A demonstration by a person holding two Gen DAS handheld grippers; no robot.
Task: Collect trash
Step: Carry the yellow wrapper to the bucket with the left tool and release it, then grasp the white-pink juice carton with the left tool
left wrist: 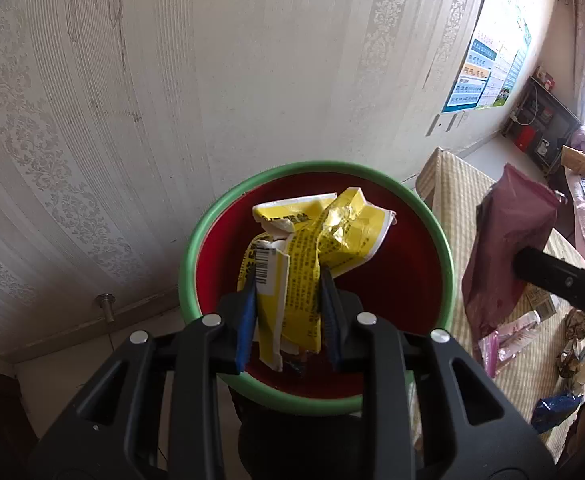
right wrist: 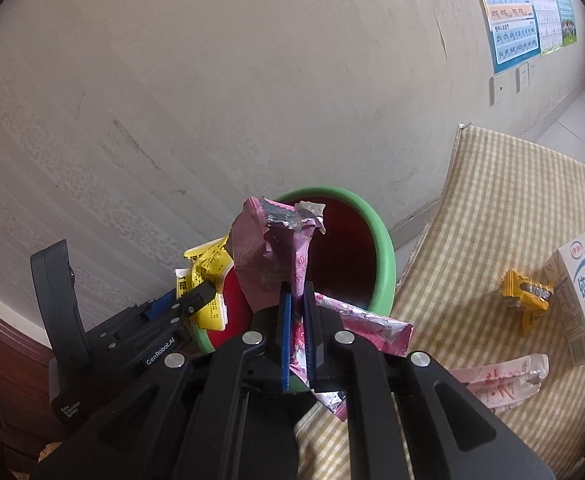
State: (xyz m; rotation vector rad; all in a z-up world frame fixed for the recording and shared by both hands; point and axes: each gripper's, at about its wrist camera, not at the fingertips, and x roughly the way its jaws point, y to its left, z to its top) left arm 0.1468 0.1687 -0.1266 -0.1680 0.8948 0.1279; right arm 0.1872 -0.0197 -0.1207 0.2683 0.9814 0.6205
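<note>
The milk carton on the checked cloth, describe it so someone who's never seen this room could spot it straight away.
Start at the red bin with the green rim by the wall, then follow the yellow checked cloth away from it. The milk carton stands upright there, beside a small orange wrapper. It is the only rigid white and blue box; everything near it is crumpled or flat packaging.

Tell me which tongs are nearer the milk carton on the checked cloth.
Right. The right tongs, shut on a pink wrapper, hover by the bin beside the cloth with the milk carton; the left tongs sit farther, across the bin.
</note>
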